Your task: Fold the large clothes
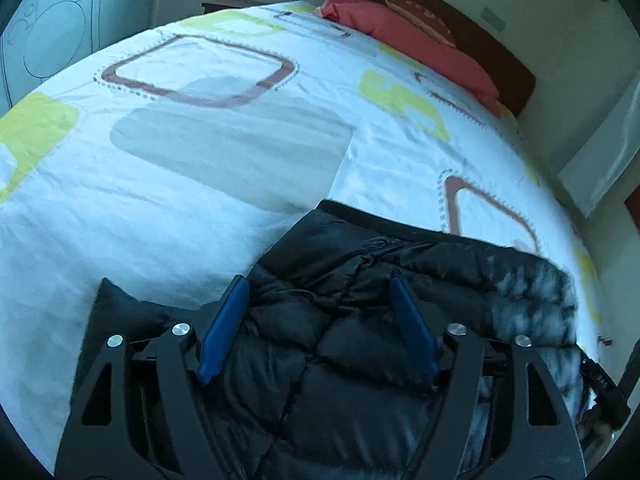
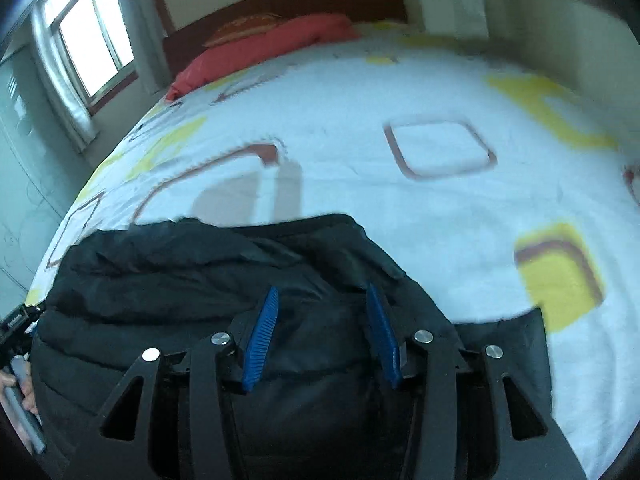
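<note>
We see cool daylight from the window (image 2: 92, 36); heavy fisheye bending, dark corners, and motion blur in the right view.

The black puffer jacket (image 1: 352, 320) runs off the bottom edge in both wrist views, so its lower part is unseen. At the right of the left wrist view its surface smears into a grey blur. The whole right wrist view is motion-blurred, softening the bed sheet (image 2: 400, 92) pattern. At that view's lower left edge, a hand (image 2: 18, 392) is cut off; what it grips is unclear.
</note>
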`<state>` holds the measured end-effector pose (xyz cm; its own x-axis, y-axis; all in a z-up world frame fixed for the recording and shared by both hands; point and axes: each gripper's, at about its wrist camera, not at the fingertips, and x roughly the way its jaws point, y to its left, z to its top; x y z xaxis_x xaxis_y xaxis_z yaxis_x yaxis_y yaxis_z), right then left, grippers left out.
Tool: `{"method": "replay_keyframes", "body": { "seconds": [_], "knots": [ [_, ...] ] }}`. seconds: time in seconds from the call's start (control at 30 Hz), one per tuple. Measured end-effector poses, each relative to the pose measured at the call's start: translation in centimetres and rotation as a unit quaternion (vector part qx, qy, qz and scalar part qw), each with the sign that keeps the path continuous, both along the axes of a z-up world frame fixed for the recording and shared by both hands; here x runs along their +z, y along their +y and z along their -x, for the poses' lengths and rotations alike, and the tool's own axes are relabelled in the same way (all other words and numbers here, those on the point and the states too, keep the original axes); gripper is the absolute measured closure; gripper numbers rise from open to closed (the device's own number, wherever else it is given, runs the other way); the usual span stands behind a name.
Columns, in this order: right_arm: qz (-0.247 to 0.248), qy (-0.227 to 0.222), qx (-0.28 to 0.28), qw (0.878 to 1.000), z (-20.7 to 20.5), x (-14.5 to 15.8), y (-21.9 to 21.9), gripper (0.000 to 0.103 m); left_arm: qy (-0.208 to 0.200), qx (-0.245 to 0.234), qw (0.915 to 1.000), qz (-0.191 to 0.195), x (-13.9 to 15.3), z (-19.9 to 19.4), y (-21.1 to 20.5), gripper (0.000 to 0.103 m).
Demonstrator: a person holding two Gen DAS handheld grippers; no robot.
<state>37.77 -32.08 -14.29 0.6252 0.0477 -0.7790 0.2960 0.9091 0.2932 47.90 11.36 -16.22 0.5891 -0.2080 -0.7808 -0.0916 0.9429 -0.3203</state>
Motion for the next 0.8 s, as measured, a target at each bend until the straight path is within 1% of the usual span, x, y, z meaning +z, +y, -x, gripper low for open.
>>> {"method": "replay_keyframes", "body": {
  "seconds": [0.1, 0.17, 0.2, 0.27, 0.3, 0.33, 0.37, 0.4, 0.43, 0.47, 0.5, 0.57, 0.6, 0.7, 0.8],
  "knots": [
    [0.017, 0.002, 0.000, 1.000, -0.1, 0.4, 0.4, 0.057, 0.005, -0.001, 0.9999, -0.009, 0.0, -0.5, -0.2, 0.028],
    [0.009, -0.006, -0.007, 1.000, 0.7, 1.4, 0.1, 0.057, 0.006, -0.002, 0.9999, 0.016, 0.7, -0.3, 0.6, 0.028],
    [-0.001, -0.015, -0.012, 1.000, 1.4, 2.1, 0.0, 0.055, 0.004, 0.004, 0.9996, 0.028, 1.3, 0.3, 1.3, 0.028],
    [-0.012, -0.030, -0.021, 0.999, 2.9, 3.4, -0.6, 0.055, -0.008, 0.015, 0.9984, 0.054, 2.7, 1.8, 2.7, 0.028],
    [-0.011, -0.037, -0.027, 0.999, 4.4, 4.3, -1.2, 0.055, -0.017, 0.023, 0.9970, 0.073, 3.7, 3.2, 3.8, 0.028],
    [-0.014, -0.045, -0.032, 0.998, 5.9, 4.9, -1.7, 0.054, -0.024, 0.029, 0.9958, 0.083, 4.2, 4.2, 4.5, 0.028],
    [-0.017, -0.049, -0.035, 0.998, 7.0, 5.3, -2.1, 0.050, -0.036, 0.042, 0.9938, 0.097, 4.9, 6.0, 5.7, 0.028],
    [-0.022, -0.052, -0.042, 0.998, 9.0, 5.7, -2.7, 0.048, -0.049, 0.057, 0.9912, 0.109, 5.4, 7.9, 6.9, 0.027],
    [-0.028, -0.055, -0.049, 0.997, 10.8, 5.9, -3.3, 0.045, -0.054, 0.070, 0.9896, 0.113, 5.6, 9.3, 7.7, 0.026],
    [-0.035, -0.058, -0.055, 0.996, 12.1, 6.0, -3.8, 0.045, -0.058, 0.084, 0.9877, 0.119, 5.7, 10.9, 8.6, 0.026],
    [-0.047, -0.061, -0.067, 0.995, 14.2, 5.9, -4.4, 0.045, -0.062, 0.099, 0.9853, 0.126, 5.6, 12.6, 9.5, 0.026],
    [-0.075, -0.066, -0.088, 0.991, 18.2, 5.3, -5.3, 0.044, -0.065, 0.131, 0.9790, 0.142, 5.0, 16.1, 11.2, 0.026],
    [-0.086, -0.067, -0.096, 0.989, 19.5, 5.0, -5.5, 0.044, -0.064, 0.150, 0.9749, 0.152, 4.3, 18.2, 12.0, 0.026],
    [-0.128, -0.071, -0.123, 0.981, 24.0, 3.6, -6.0, 0.043, -0.050, 0.174, 0.9652, 0.188, 2.5, 22.2, 13.1, 0.026],
    [-0.175, -0.069, -0.138, 0.972, 26.8, 1.7, -5.8, 0.043, -0.035, 0.193, 0.9522, 0.234, 0.6, 25.3, 13.5, 0.026]
  ]
}}
